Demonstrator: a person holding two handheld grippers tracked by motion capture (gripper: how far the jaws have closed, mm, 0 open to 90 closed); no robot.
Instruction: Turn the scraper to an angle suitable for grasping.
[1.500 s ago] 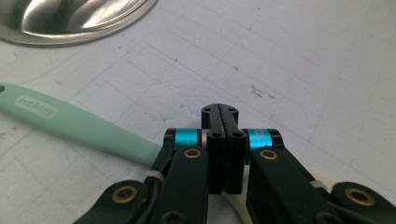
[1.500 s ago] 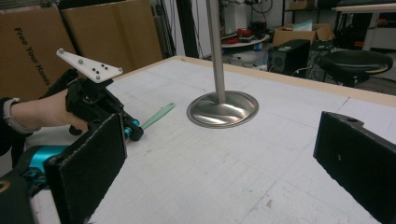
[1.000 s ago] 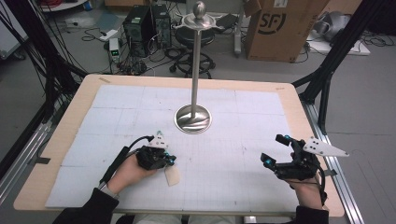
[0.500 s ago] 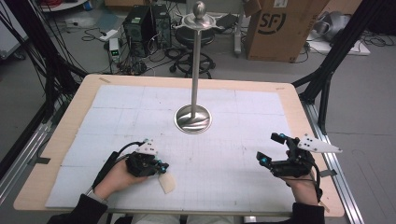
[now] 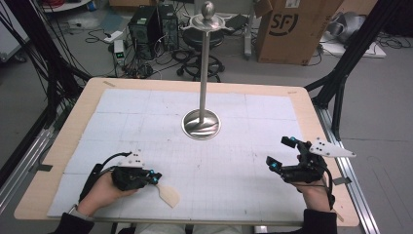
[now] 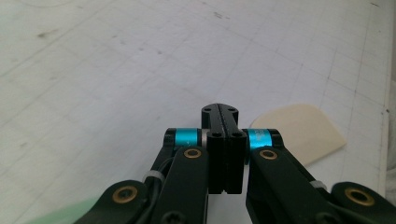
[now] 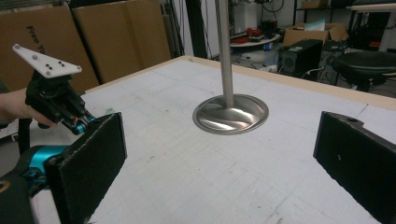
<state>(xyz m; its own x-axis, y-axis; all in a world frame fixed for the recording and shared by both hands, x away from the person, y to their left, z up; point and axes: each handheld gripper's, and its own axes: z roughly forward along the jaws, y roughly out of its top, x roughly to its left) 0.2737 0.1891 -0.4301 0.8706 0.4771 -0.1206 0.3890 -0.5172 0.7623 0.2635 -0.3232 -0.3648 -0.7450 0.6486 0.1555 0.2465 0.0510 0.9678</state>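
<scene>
High view, nearest edge first: the left gripper lies low over the mat, hand around its body, with the beige tab at its tip, near the front of the table. In the left gripper view the jaws are pressed flat together, no gap showing, and the tab lies flat just beyond and to one side of them. Whether its edge is pinched between the pads I cannot tell.

The step in hand looks like handling that tab. To do it well, confirm the hold before lifting. If the tab is only beside the tip, part the jaws, slide one pad under its edge and close on it squarely. Keep the tip low and the wrist level so the thin piece does not bend or slip.

The right gripper, at the mat's right side, stands well apart from the tab with its jaws wide open and nothing between them. It could steady the tab if needed.

Farther off, mid-table, the stand rises from its round base.

Count: one tab, two grippers, one mat, one stand.
</scene>
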